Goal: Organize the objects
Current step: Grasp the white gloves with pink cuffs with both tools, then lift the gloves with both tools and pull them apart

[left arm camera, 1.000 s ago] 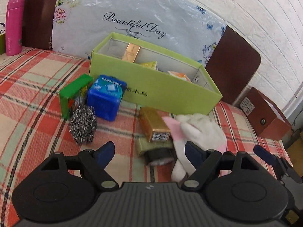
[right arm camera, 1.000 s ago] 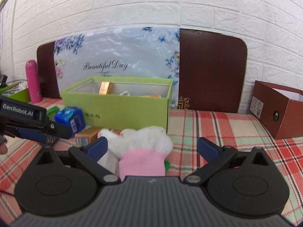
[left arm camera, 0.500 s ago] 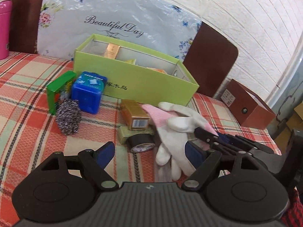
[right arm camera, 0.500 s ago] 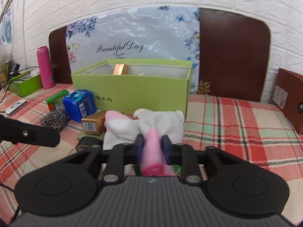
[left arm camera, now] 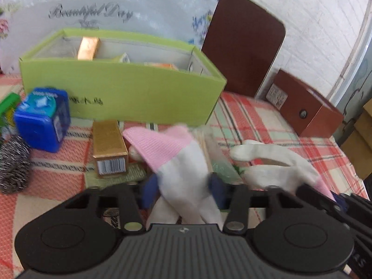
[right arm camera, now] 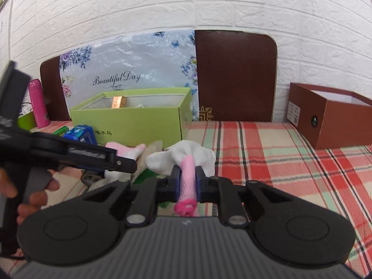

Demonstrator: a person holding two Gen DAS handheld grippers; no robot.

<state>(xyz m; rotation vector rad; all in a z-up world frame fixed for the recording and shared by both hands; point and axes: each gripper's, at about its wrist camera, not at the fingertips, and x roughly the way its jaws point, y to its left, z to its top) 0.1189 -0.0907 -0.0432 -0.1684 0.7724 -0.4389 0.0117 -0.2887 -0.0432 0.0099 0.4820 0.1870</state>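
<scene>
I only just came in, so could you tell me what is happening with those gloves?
A person is tidying a plaid-covered table with two handheld grippers. The right gripper is shut on the pink cuff of one glove. The left gripper has its fingers around the other glove, whose cuff points toward the green box. Neither glove is in the box. A gold carton, blue box and steel scourer lie in front of it.
</scene>
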